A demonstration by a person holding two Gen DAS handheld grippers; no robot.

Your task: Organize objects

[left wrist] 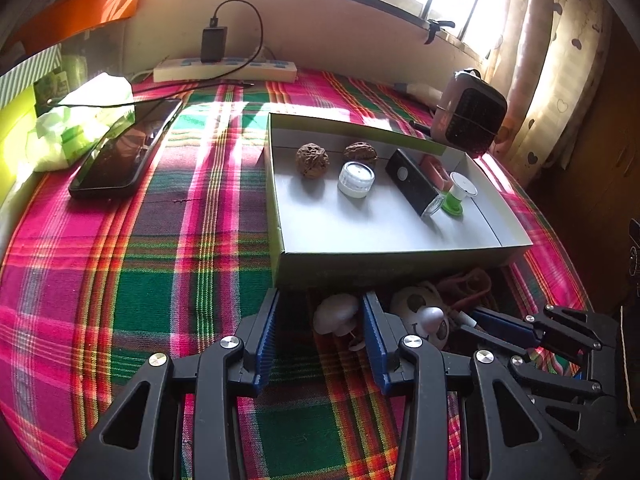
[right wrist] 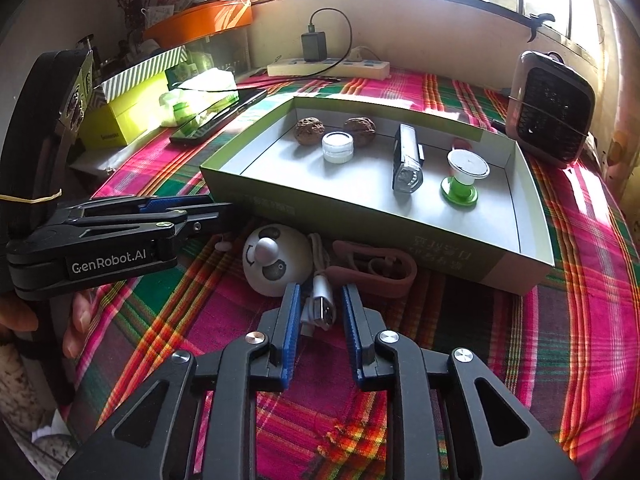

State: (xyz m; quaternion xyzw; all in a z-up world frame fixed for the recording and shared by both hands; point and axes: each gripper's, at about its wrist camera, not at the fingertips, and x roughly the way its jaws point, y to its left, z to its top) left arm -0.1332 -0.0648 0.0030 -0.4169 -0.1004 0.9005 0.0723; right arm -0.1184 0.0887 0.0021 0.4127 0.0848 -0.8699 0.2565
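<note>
An open cardboard box [right wrist: 440, 256] on the plaid cloth holds two walnuts [right wrist: 310, 130], a clear jar [right wrist: 338, 146], a black device [right wrist: 406, 160] and a green-and-white spool [right wrist: 462, 178]. In front of it lie a white panda-faced ball [right wrist: 276, 260], a pink clip [right wrist: 376, 268] and a white USB cable. My right gripper [right wrist: 322, 308] is shut on the cable's USB plug [right wrist: 324, 306]. My left gripper [left wrist: 320, 320] stands open around a small white mushroom-shaped piece [left wrist: 336, 314] without touching it. The panda ball [left wrist: 416, 312] lies just right of its fingers.
A phone [left wrist: 124, 152] and a tissue pack [left wrist: 80, 128] lie at the left. A power strip [left wrist: 224, 70] with a charger runs along the back wall. A small heater [left wrist: 468, 120] stands behind the box. A yellow-green carton [right wrist: 124, 116] sits far left.
</note>
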